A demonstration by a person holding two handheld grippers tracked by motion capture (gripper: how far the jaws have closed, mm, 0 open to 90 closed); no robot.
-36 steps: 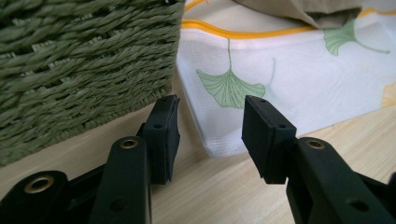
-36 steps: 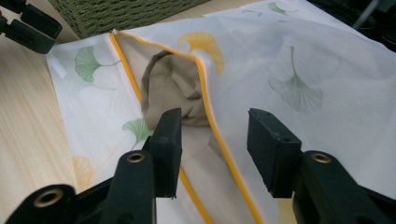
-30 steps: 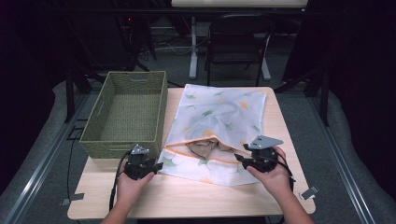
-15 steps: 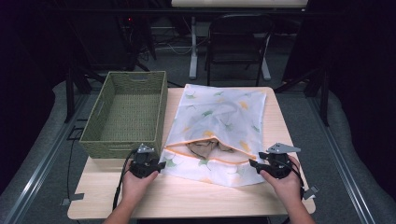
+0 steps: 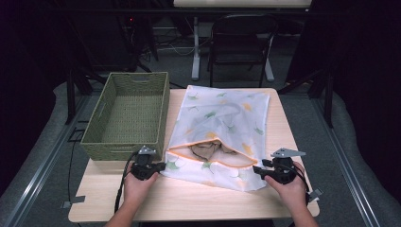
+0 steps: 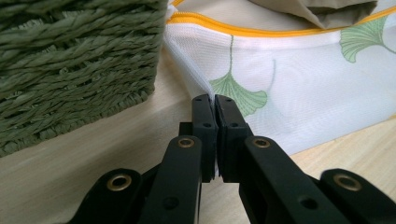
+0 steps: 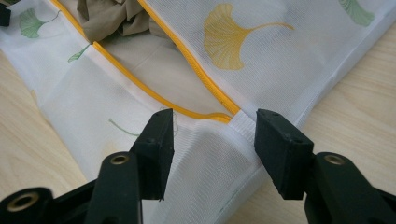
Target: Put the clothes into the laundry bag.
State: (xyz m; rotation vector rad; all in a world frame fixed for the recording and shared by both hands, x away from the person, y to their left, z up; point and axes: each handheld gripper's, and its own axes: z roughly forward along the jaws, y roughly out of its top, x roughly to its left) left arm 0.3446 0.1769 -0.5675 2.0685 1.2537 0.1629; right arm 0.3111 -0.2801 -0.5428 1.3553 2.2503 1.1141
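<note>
We see the bench (image 5: pixel 189 203), a pale wooden top, carrying everything. On its left side, running along the left edge from the far corner toward the middle, stands a green woven basket (image 5: pixel 130 116). Just to the right of the basket lies a white mesh laundry bag (image 5: pixel 220 123) printed with green and yellow leaves; it stretches from the far edge down toward the near edge, its left side just beside the basket. An orange zipper (image 5: pixel 208 161) near the bag's near end gapes, and inside we make out crumpled brownish clothes (image 5: pixel 208 149).

At the bag's near left corner we see the left gripper (image 5: pixel 161 166), held in a hand close to the basket's near corner. In the left gripper view its fingers (image 6: pixel 205 116) are pressed together on the edge of the mesh. At the near right corner of the bag sits the right gripper (image 5: pixel 257 170). In the right gripper view its fingers (image 7: pixel 161 135) stand wide apart, one on either side of the end of the zipper, over the mesh without clamping it.
</note>
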